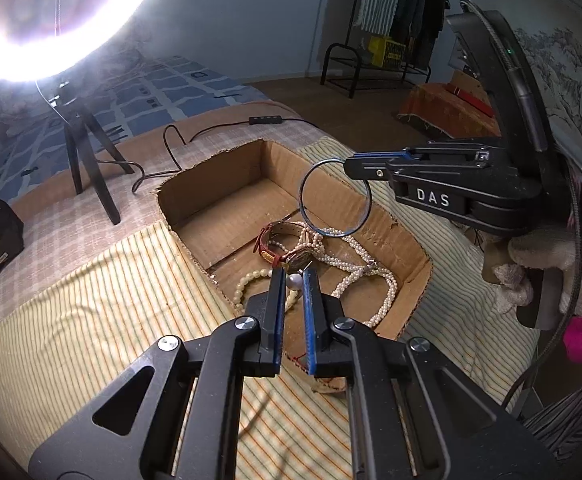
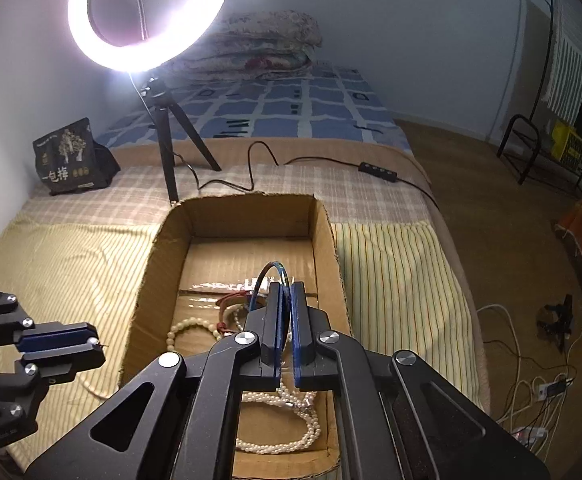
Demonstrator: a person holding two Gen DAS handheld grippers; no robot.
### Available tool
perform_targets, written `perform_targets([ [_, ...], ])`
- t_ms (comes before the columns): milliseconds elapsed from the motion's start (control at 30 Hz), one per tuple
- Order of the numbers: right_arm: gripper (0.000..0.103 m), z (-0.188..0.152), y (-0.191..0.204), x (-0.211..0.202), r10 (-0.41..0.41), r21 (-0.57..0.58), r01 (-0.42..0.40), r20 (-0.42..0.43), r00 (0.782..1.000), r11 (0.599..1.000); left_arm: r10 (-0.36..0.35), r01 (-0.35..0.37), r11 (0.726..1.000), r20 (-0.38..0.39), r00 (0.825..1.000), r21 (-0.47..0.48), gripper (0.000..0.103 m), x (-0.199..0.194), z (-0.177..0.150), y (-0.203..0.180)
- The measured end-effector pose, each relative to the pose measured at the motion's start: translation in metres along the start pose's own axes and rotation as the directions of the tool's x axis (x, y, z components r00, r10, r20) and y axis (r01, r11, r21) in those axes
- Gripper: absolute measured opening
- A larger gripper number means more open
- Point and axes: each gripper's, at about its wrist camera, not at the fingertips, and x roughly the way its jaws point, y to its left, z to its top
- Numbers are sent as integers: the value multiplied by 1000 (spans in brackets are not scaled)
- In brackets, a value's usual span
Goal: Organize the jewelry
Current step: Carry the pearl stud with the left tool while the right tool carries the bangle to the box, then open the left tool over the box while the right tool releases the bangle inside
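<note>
Left claw [image 1: 293, 276] pinches pearl [image 1: 295, 281] — box [image 1: 219, 184].

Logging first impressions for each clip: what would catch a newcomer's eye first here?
The glaring ring light on its tripod behind the cardboard box. Next, the right hand-held gripper holding a thin metal bangle above the box, where pearl strands and a watch lie tangled.

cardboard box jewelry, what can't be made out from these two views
- Watch, left wrist view: dial too small, partly behind the left tool.
- Pearl necklace, right wrist view: its middle is hidden behind the right tool.
- Bangle, right wrist view: only an arc shows above the fingers.
- Black bag: print too small to read fully.
</note>
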Motion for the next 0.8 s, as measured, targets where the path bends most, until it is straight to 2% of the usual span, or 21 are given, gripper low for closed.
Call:
perform_targets([
  [433,3,-3,-7,7,39,14,-39,-23,999,999,4,-5,1000,-40,999,-6,7,13,-1,0],
  [500,6,-3,-8,7,34,22,-34,-23,999,999,7,-7,1000,-51,999,-12,9,14,0,1],
  [533,14,-3,-8,7,35,28,-34,-23,999,999,8,-9,1000,-53,999,-13,22,14,-1,2],
  [567,27,-3,-9,7,36,32,-35,-21,999,999,13,-13,1000,-48,999,-13,33,13,-1,2],
  [600,35,-3,-9,6,37,40,-37,-14,999,999,24,-25,1000,-36,999,-13,56,11,-1,2],
  [633,49,-3,-10,5,37,45,-36,-7,999,998,31,-32,999,-24,999,-14,66,10,-1,2],
  [667,55,-2,-11,3,35,55,-35,5,999,998,39,-39,999,-3,999,-15,66,7,-1,3],
  [733,58,-1,-13,1,40,62,-41,16,999,997,42,-42,999,-5,999,-17,66,6,1,3],
  [800,65,0,-13,0,27,72,-29,20,999,997,50,-50,998,-8,999,-26,67,6,2,5],
])
